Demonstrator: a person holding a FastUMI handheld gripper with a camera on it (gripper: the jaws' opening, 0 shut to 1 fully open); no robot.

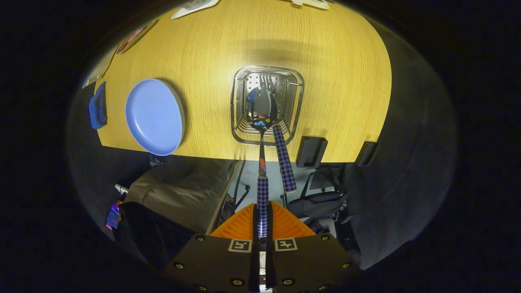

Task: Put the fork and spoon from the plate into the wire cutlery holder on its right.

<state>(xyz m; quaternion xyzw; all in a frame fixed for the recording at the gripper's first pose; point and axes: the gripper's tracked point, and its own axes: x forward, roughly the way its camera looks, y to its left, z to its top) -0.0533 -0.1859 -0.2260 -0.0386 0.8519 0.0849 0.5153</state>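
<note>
gripper [262, 221]: spoon [261, 109] handle is being clamped between both fingers | spoon bowl is being held over wire cutlery holder [240, 101] | fork [283, 160] is being kept in holder | plate [154, 116] on worktop [333, 61]

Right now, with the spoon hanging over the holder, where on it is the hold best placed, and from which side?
On the checked handle end, from above. The gripper is shut on the spoon there; its bowl hangs over the holder, beside the fork already standing inside. The long thin handle keeps the fingers above the rim.
</note>
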